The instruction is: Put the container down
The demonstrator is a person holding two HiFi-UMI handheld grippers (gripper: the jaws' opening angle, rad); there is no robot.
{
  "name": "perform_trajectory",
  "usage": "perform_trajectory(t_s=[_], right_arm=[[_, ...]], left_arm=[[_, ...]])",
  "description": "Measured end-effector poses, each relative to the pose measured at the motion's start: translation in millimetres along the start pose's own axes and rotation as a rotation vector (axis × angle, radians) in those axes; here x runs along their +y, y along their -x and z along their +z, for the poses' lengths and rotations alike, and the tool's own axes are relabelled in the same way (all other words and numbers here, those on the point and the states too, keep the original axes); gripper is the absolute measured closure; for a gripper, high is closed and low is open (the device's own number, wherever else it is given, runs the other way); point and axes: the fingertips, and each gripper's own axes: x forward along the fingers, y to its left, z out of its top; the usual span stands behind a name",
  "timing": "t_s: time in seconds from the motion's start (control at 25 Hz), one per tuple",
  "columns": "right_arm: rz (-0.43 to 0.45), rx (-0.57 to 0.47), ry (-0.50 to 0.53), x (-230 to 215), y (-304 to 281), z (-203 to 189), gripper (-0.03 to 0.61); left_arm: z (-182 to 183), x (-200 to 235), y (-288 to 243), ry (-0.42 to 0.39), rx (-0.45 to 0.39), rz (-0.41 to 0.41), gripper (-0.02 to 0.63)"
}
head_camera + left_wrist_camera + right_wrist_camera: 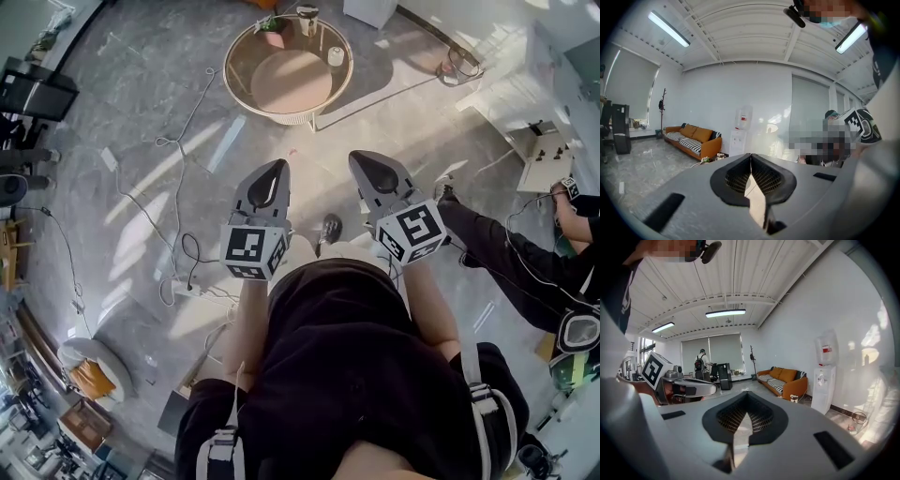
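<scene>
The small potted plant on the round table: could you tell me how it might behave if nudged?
The potted plant looks small, so it is probably light and easy to slide. Foliage rises above the pot, so a high push may tip it. It stands near the rim of the round table, so it could fall off.

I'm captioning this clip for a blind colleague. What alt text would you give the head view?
Seen from above, a person in dark clothes holds the left gripper and the right gripper out front, both shut and empty, above a grey floor. A round table with a small plant stands ahead; another person is at the right.
</scene>
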Motion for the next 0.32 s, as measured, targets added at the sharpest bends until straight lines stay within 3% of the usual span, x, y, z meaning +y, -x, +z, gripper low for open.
perform_trajectory(t_s=[0.32], right_arm=[[0.023, -0.011, 0.022, 11.4, -6.7, 13.0, 0.577]], left_arm=[[8.6, 10.8, 2.0, 0.012, -0.016, 0.018, 0.594]])
